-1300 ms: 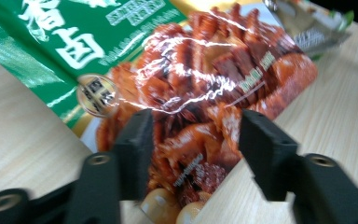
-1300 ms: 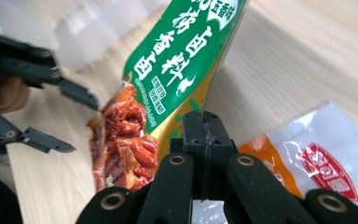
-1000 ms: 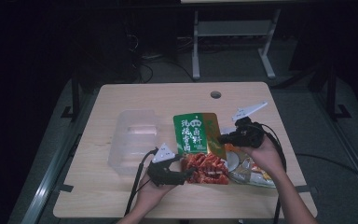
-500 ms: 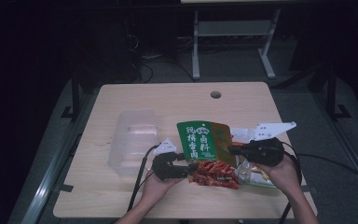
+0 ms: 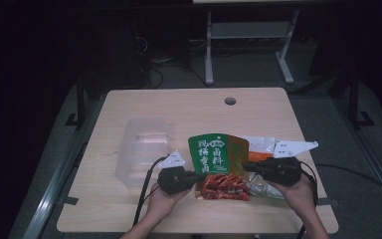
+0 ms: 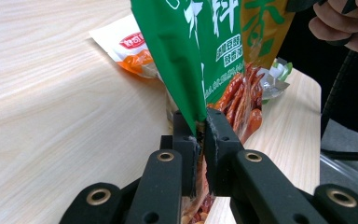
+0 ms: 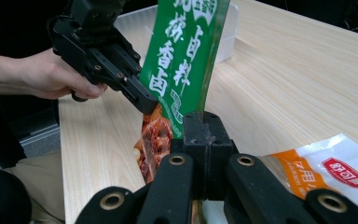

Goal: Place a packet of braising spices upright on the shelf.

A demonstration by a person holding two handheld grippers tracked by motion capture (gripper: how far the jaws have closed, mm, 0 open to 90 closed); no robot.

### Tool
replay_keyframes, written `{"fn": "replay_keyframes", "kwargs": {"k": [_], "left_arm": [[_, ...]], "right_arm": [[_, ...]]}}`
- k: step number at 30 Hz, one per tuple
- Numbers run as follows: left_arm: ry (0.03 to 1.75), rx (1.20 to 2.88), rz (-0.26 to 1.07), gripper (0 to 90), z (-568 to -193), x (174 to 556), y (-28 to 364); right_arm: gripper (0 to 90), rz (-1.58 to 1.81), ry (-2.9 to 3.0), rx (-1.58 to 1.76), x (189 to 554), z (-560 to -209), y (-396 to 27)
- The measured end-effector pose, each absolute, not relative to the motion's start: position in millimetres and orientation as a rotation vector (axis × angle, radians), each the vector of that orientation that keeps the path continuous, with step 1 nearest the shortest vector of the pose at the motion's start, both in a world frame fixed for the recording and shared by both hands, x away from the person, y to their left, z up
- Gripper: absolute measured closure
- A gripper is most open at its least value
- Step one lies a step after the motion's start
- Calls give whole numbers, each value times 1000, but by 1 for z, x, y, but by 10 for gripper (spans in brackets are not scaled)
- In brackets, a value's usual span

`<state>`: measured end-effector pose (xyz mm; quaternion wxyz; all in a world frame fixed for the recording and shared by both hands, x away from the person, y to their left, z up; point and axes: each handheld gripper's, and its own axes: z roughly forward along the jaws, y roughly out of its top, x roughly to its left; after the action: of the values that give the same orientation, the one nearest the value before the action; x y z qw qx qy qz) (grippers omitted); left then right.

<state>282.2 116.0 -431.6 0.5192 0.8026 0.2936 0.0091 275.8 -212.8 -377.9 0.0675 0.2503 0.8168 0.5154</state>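
Dark floor and a metal frame lie behind the light wooden table [image 5: 144, 104], which has a round hole [image 5: 230, 101] near its far edge. On the left part of the table stands a clear plastic container [image 5: 142, 149], apart from everything else. Near the front edge, the green seasoning bag [image 5: 214, 153] is held up between two grippers, with red chili peppers printed on its lower part. The left gripper [image 5: 195, 177] has its jaws pressed together on the bag's left edge; in the left gripper view the green edge sits tight between them [image 6: 200, 135]. The right gripper [image 5: 246, 167] grips the bag's right edge, and its jaws look fully closed [image 7: 207, 135]. Just behind the bag lies a white and orange packet [image 5: 259, 144], flat on the table. Under the right hand [image 5: 298, 191] a clear wrapper [image 5: 264, 186] touches the bag, so the table there is partly hidden.
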Motion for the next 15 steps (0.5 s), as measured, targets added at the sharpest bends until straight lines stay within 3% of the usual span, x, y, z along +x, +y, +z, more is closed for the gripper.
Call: {"fn": "replay_keyframes", "kwargs": {"k": [4,10,12,15], "left_arm": [[696,1931,63,843,-431,276,120],[678,1943,97,843,-430,273,122],[669,1951,107,844,-430,273,122],[664,1949,114,844,-430,273,122]], "right_arm": [[878,1527,2470,758,275,-380,-208],[757,1555,2461,810,277,-384,-201],[667,1550,2471,847,280,-386,-196],[657,1537,2476,858,283,-388,-194]]}}
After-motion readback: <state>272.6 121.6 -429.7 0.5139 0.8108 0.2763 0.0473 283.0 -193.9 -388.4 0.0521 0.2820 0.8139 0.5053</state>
